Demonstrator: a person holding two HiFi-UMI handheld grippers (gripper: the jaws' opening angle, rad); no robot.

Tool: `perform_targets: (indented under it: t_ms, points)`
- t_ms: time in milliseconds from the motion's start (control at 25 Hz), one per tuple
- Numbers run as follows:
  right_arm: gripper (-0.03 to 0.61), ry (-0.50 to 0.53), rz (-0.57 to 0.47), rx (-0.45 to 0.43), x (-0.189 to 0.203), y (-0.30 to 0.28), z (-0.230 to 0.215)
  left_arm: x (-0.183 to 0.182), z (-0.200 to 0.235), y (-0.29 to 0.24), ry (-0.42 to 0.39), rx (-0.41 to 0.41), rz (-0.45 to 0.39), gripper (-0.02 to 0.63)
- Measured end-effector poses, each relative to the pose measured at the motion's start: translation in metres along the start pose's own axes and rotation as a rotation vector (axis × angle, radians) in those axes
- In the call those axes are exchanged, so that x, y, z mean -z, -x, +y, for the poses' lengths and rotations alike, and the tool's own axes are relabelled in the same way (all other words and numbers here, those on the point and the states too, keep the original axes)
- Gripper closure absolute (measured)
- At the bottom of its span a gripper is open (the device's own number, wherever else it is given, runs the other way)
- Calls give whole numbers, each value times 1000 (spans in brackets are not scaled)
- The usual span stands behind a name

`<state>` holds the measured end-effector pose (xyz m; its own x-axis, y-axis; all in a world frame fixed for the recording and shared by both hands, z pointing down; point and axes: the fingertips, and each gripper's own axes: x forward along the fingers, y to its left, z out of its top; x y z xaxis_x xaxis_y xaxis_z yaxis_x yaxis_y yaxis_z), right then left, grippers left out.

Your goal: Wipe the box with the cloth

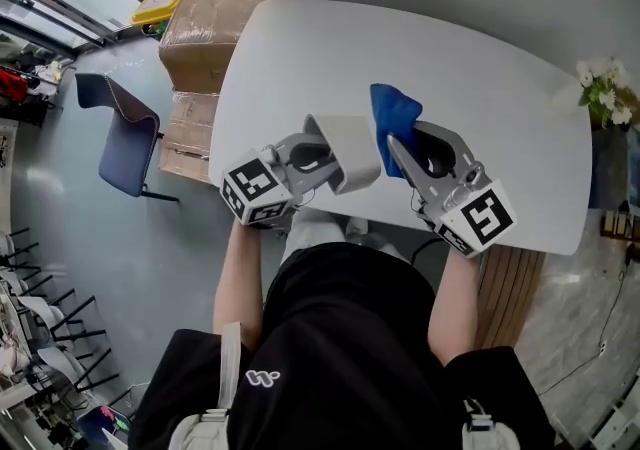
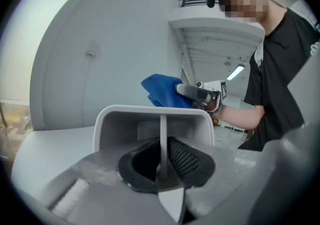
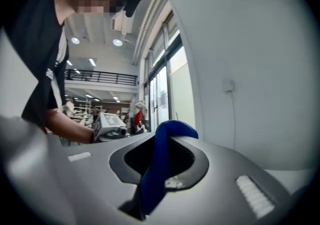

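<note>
A pale grey open box (image 1: 346, 151) is lifted off the white table (image 1: 500, 88), with my left gripper (image 1: 322, 162) shut on its near wall. In the left gripper view the box (image 2: 150, 124) fills the middle, its thin wall pinched between the jaws. My right gripper (image 1: 398, 153) is shut on a blue cloth (image 1: 393, 119), which hangs just to the right of the box, touching or nearly touching its side. The cloth (image 3: 160, 164) runs up between the jaws in the right gripper view. From the left gripper view the cloth (image 2: 162, 90) shows behind the box.
Cardboard boxes (image 1: 200, 33) stand on the floor left of the table, with a blue chair (image 1: 125, 133) beside them. White flowers (image 1: 603, 88) are at the table's right edge. A wooden slatted surface (image 1: 508, 288) lies by the person's right arm.
</note>
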<state>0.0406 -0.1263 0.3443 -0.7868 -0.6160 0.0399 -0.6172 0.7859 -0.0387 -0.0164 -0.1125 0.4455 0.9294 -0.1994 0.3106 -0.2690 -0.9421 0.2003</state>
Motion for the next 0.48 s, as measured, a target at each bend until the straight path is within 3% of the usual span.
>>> perform_targets:
  t_ms: [200, 480]
  points:
    - [525, 80, 52, -284, -12, -1, 48, -9, -4, 5, 3, 31, -38, 561]
    - [525, 101, 107, -434, -8, -5, 80, -20, -13, 7, -56, 84, 1, 561]
